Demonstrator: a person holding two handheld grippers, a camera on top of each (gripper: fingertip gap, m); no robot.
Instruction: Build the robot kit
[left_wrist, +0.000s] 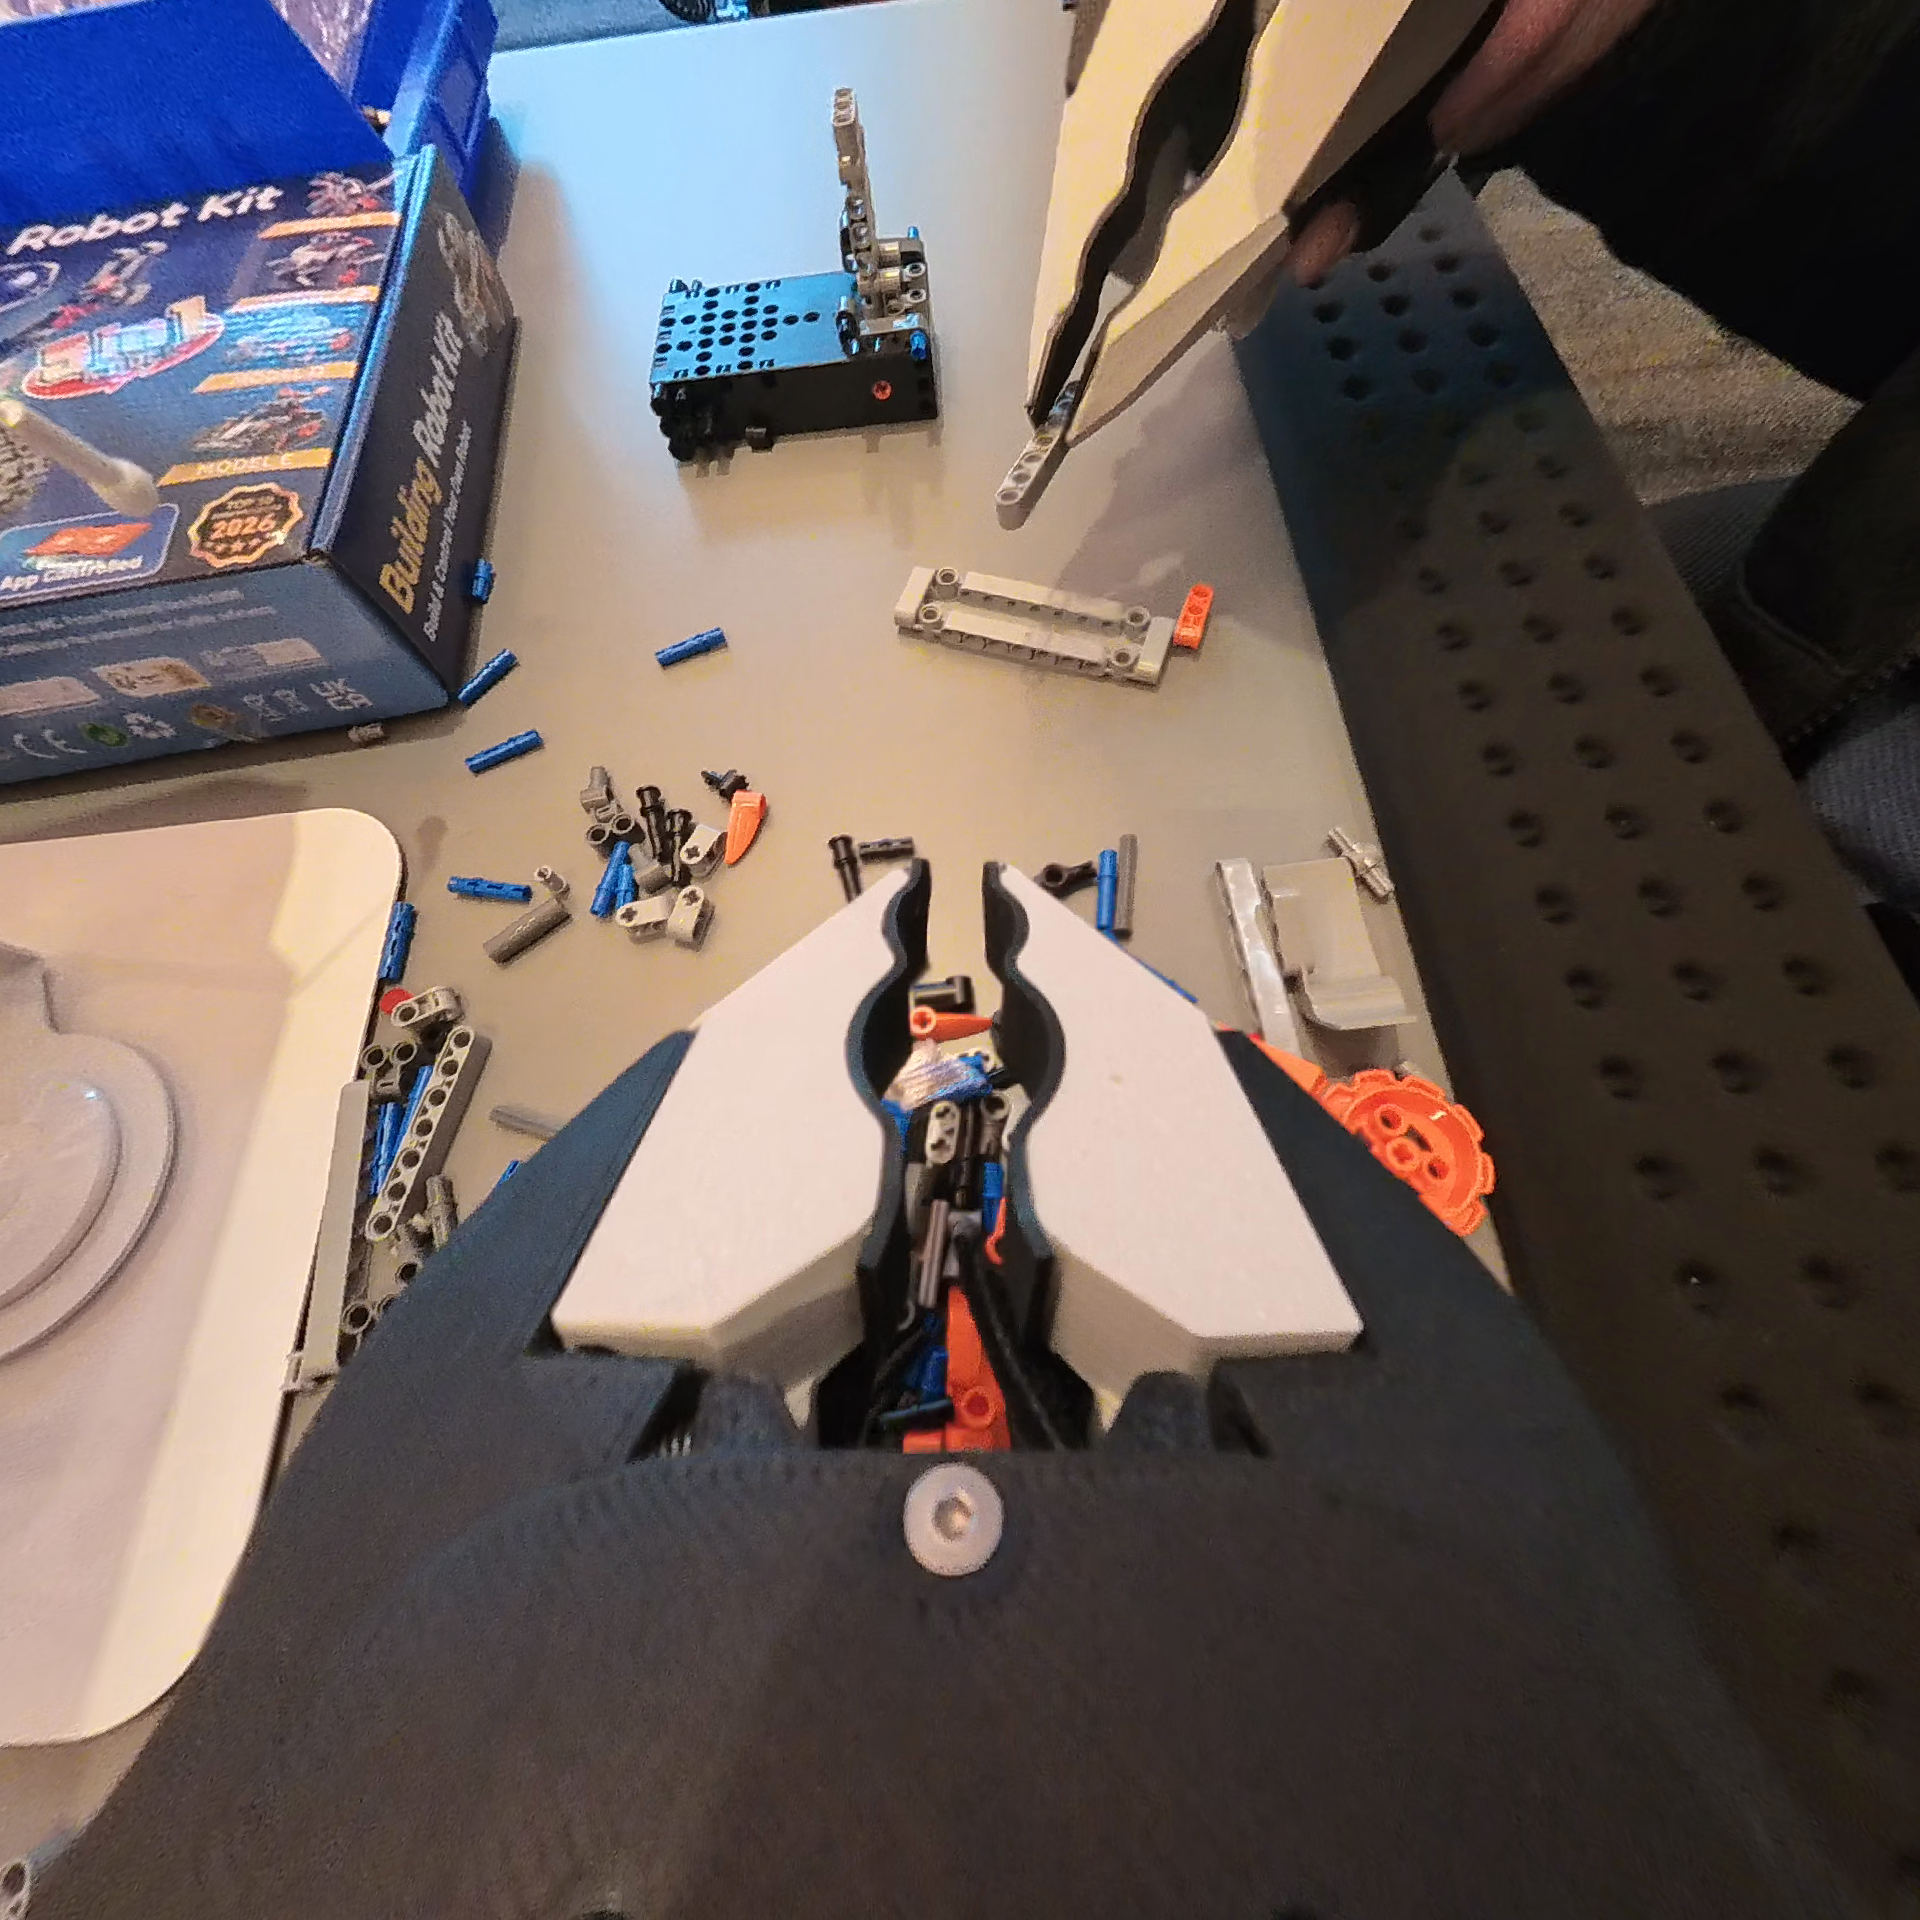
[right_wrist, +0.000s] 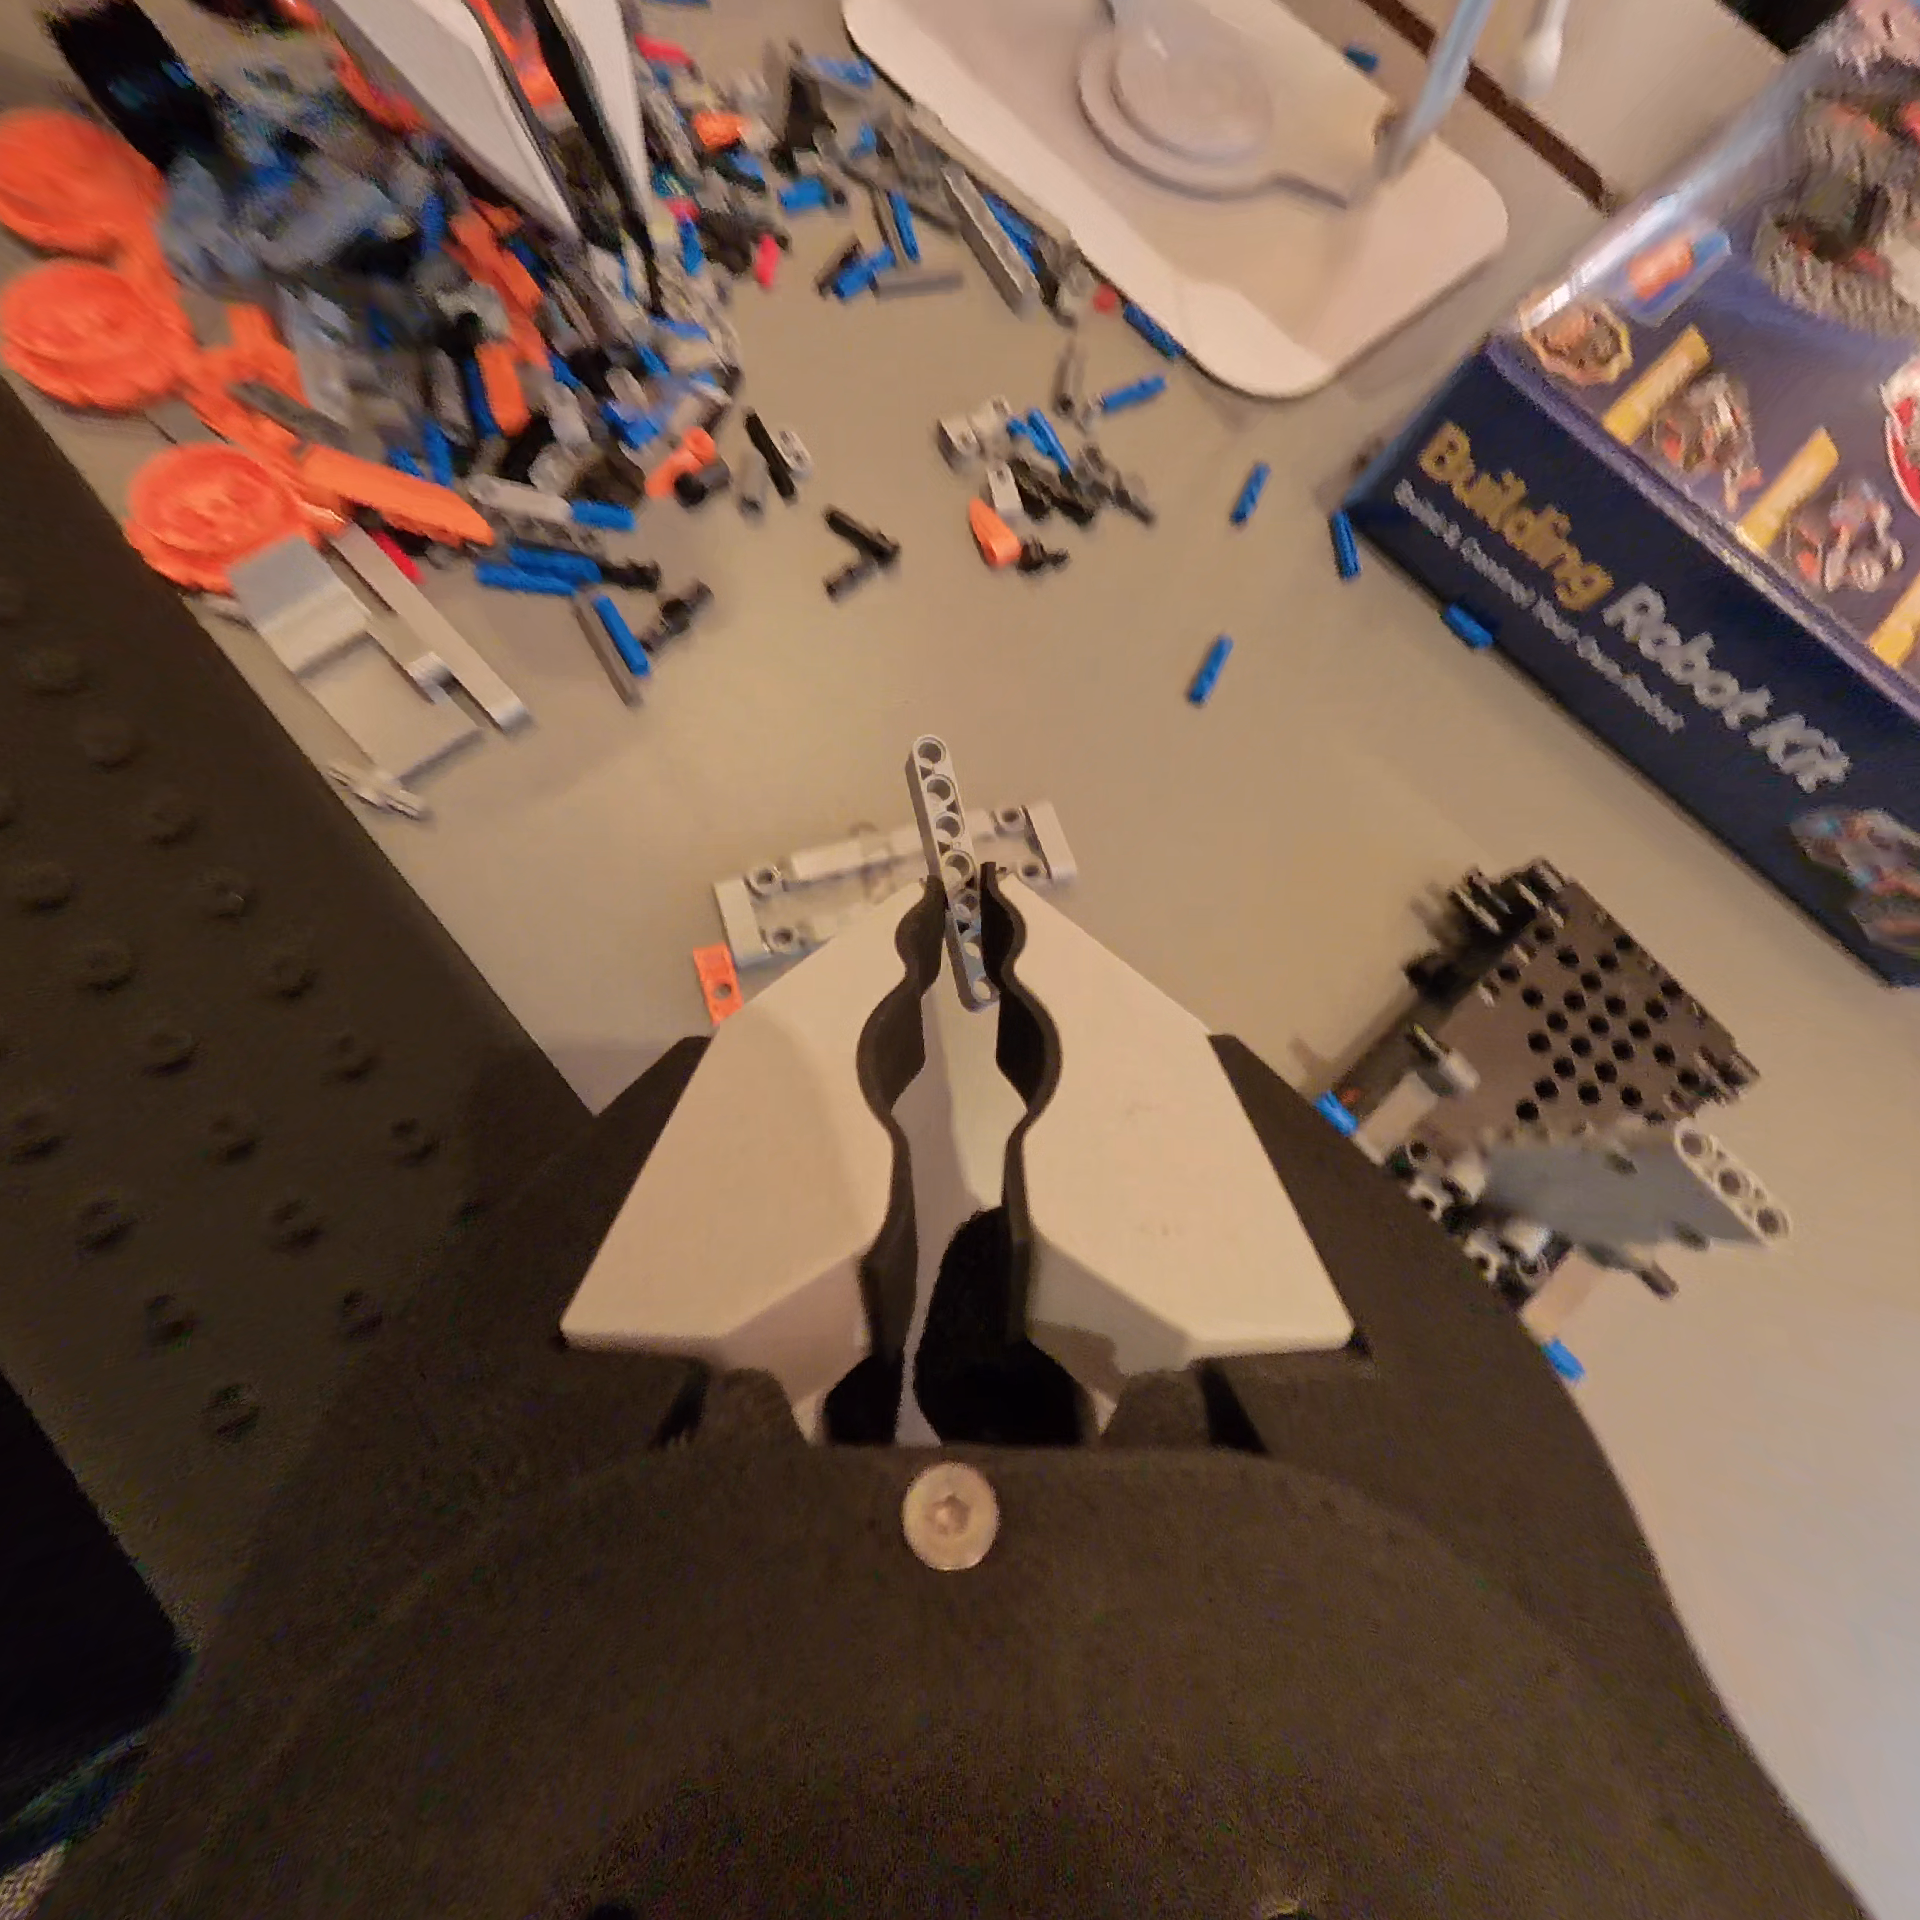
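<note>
left wrist view: aimed steeply down along its fingers, held close over the loose parts pile (left_wrist: 940, 1122) | right wrist view: aimed down from higher, facing oppositely | shared: grey table (left_wrist: 790, 675), black block (left_wrist: 795, 358), blue box (right_wrist: 1683, 623), white tray (right_wrist: 1299, 270)

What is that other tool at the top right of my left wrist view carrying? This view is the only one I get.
Observer: The right wrist view shows the right tool shut on a grey holed beam. The beam's back end runs on between the fingers.
Operator: And what lies under my own tool? It blocks my view.
Observer: From the right wrist view, the left tool hangs over a dense pile of small parts, with three orange discs at the pile's edge.
</note>
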